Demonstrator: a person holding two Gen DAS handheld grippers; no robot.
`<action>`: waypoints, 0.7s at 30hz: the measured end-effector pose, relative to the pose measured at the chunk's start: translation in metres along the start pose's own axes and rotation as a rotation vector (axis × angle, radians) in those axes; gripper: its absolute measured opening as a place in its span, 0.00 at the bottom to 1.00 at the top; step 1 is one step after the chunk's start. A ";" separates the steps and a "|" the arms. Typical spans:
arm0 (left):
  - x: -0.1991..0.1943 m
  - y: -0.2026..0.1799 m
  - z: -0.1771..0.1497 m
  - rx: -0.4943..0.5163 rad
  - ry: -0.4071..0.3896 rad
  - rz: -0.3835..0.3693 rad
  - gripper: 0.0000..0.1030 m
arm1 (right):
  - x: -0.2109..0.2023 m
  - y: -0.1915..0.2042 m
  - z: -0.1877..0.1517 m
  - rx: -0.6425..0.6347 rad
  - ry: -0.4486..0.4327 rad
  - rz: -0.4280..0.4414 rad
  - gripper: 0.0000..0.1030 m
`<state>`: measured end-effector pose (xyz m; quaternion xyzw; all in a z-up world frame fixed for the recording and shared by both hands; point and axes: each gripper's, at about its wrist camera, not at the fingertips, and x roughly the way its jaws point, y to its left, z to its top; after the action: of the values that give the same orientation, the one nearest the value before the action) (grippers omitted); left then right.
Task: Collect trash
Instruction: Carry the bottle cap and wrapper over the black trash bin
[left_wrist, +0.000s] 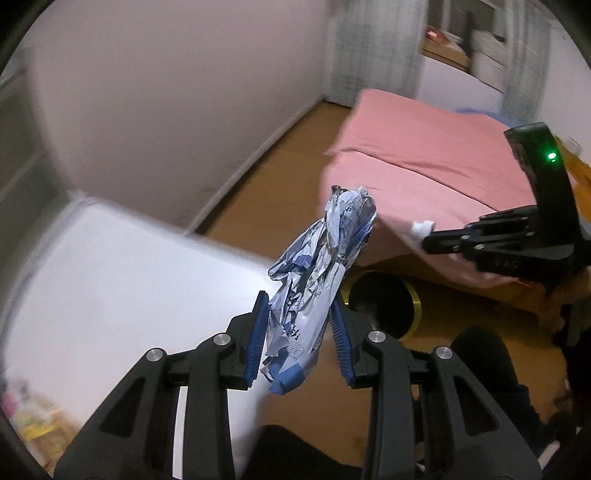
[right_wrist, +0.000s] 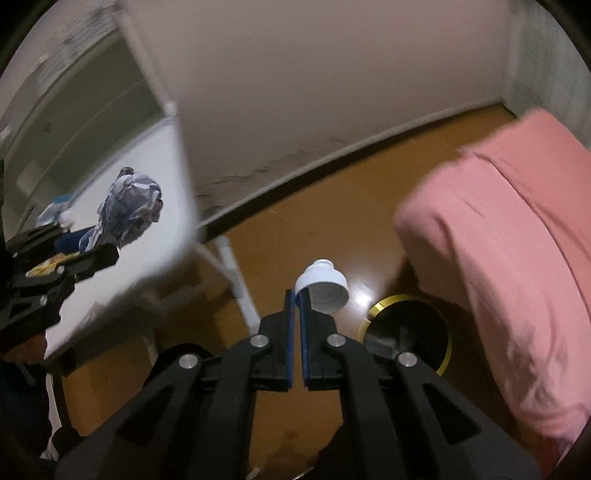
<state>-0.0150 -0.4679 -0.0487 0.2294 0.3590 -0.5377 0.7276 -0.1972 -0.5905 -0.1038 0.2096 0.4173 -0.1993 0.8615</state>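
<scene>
A crumpled blue-and-white wrapper (left_wrist: 321, 273) stands up between the blue pads of my left gripper (left_wrist: 298, 301), which is shut on its lower part. My right gripper (right_wrist: 296, 295) is shut on the rim of a white bottle cap (right_wrist: 322, 287). A round black bin with a gold rim (right_wrist: 445, 365) sits on the floor just ahead of and to the right of the right gripper; in the left wrist view the bin (left_wrist: 416, 314) shows behind the wrapper. Each view catches the other gripper: the right gripper (left_wrist: 428, 240) with the cap (left_wrist: 422, 227), the left gripper (right_wrist: 109, 256) with the wrapper (right_wrist: 129, 206).
A white table (left_wrist: 122, 288) lies to the left, its legs (right_wrist: 236, 280) standing on the brown wooden floor (right_wrist: 314, 221). A bed with a pink cover (right_wrist: 509, 258) fills the right side, close by the bin. A pale wall (right_wrist: 314, 92) runs behind.
</scene>
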 end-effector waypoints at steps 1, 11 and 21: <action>0.012 -0.010 0.003 0.010 0.009 -0.016 0.32 | 0.001 -0.013 -0.006 0.022 0.003 -0.013 0.03; 0.175 -0.105 0.001 0.060 0.114 -0.151 0.32 | 0.070 -0.143 -0.080 0.289 0.055 -0.112 0.03; 0.259 -0.150 -0.016 0.040 0.202 -0.166 0.32 | 0.120 -0.201 -0.121 0.392 0.114 -0.144 0.04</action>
<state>-0.1187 -0.6635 -0.2505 0.2662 0.4372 -0.5773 0.6362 -0.3095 -0.7144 -0.3075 0.3539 0.4326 -0.3253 0.7628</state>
